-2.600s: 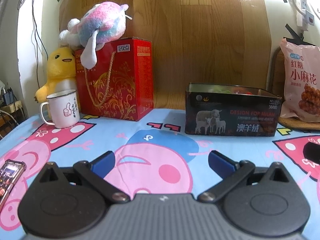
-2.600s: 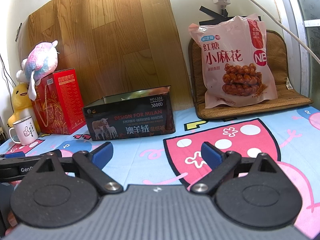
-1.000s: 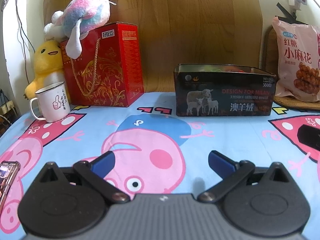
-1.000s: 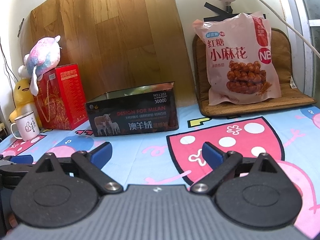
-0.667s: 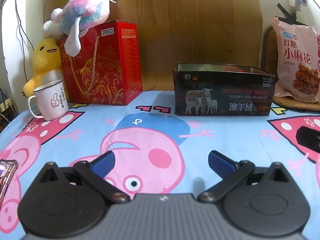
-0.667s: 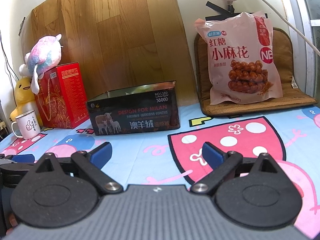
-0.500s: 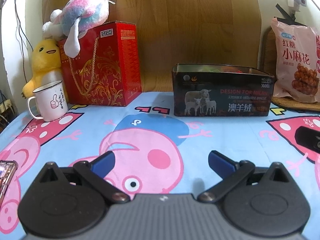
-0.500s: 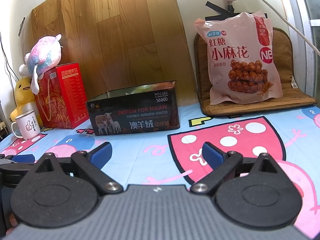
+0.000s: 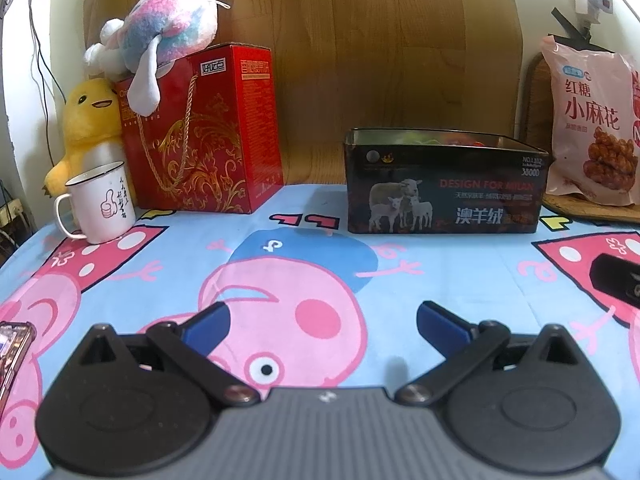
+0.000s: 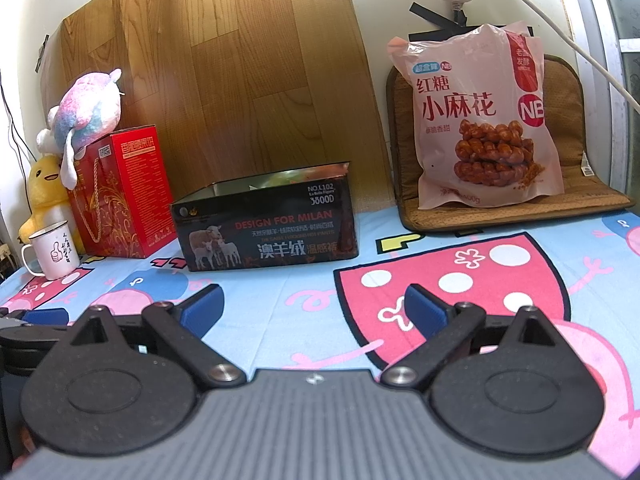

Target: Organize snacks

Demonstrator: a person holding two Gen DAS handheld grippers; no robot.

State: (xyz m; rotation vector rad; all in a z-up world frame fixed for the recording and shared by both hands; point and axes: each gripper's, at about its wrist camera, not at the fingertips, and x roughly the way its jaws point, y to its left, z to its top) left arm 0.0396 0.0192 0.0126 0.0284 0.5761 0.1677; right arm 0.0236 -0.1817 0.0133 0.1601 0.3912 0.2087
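A dark open box point(image 9: 440, 196) printed with sheep stands at the back of the table; it also shows in the right wrist view point(image 10: 268, 228). Coloured items show faintly over its rim. A pink snack bag point(image 10: 480, 120) leans upright on a brown mat at the back right, also seen in the left wrist view point(image 9: 592, 120). My left gripper point(image 9: 322, 320) is open and empty, low over the cartoon tablecloth, well short of the box. My right gripper point(image 10: 312, 304) is open and empty, to the box's front right.
A red gift box point(image 9: 204, 136) with a plush toy point(image 9: 160, 36) on top stands at the back left, beside a yellow duck plush point(image 9: 88, 120) and a white mug point(image 9: 100, 204). A phone point(image 9: 12, 348) lies at the left edge. A wooden board point(image 10: 224, 80) backs the table.
Both grippers have drawn back a little from the box and stayed open. In the last half second almost nothing moves.
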